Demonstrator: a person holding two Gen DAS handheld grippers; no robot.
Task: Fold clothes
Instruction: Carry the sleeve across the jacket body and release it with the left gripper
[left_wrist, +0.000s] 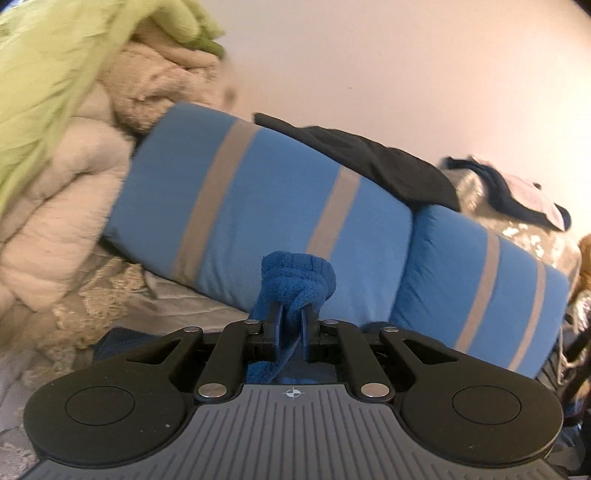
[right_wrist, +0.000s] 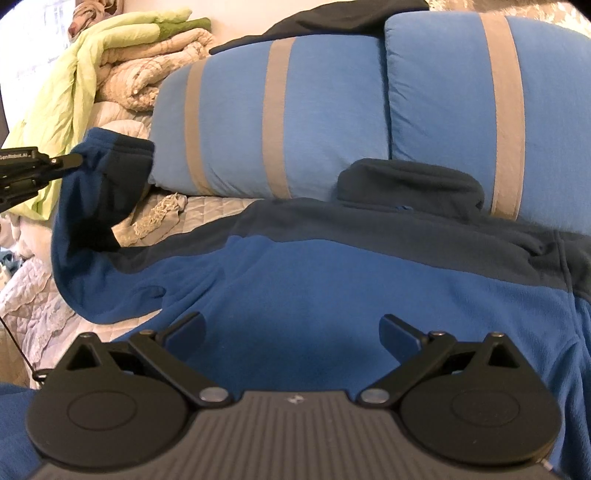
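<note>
The blue fleece jacket (right_wrist: 314, 295) lies spread on the quilted bedspread (right_wrist: 207, 214), its long axis running left to right; its dark collar (right_wrist: 410, 184) points to the far side, resting against two blue pillows with grey stripes (right_wrist: 280, 122). The left gripper (left_wrist: 291, 325) is clamped tight on the cuff of the left sleeve (right_wrist: 99, 192), and the right wrist view shows that sleeve lifted off the bed at the left. The right gripper (right_wrist: 291, 328) hovers over the jacket's near body, jaws spread wide, nothing between them. A black garment (left_wrist: 369, 158) lies on the pillows; folded beige and green blankets (right_wrist: 122, 66) are piled far left
</note>
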